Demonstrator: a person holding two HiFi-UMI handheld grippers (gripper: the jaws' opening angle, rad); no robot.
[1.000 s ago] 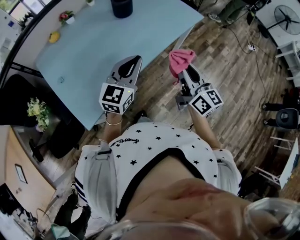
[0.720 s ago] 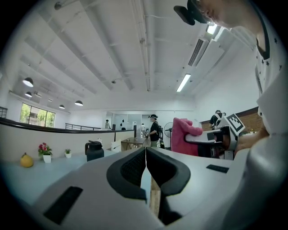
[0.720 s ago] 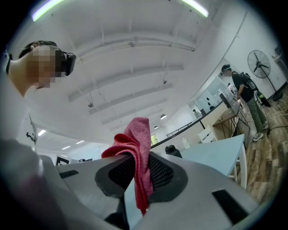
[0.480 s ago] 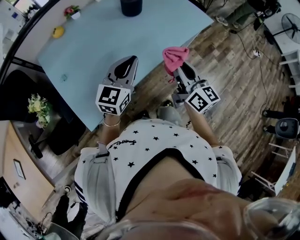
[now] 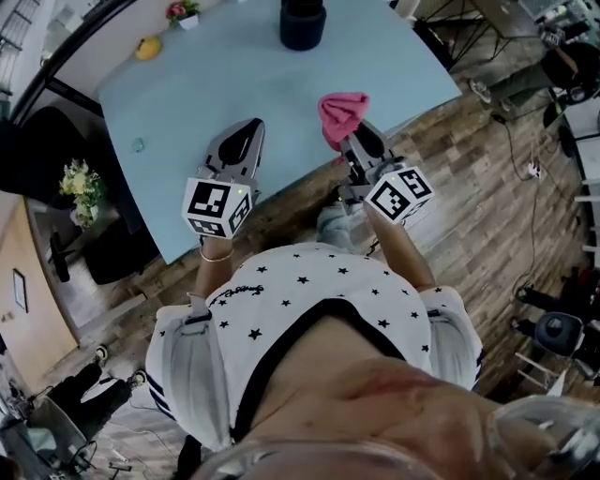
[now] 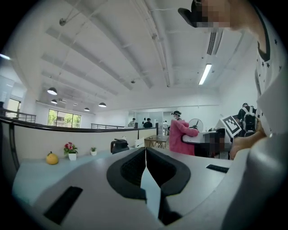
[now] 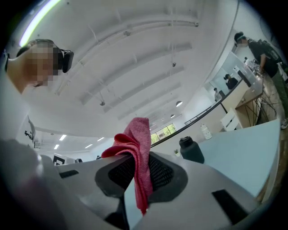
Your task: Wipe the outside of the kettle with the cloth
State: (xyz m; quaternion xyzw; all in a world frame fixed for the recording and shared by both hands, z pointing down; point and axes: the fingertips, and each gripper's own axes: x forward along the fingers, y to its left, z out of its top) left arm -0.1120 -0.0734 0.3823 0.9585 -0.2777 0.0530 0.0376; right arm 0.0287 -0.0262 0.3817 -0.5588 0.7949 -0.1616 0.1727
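right claw [image 5: 352, 141] clamped on pink cloth [image 5: 339, 110]; left claw [image 5: 249, 134] closed, empty. Both moved in over counter [image 5: 216, 84]. kettle [image 5: 302, 23] nearer, wiping not started.

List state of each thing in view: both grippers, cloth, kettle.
Left gripper: jaws together, nothing between them.
Right gripper: shut on the cloth.
Cloth: pinched between the right jaws, bunched above them, not on the kettle.
Kettle: upright at the table's far side, untouched.
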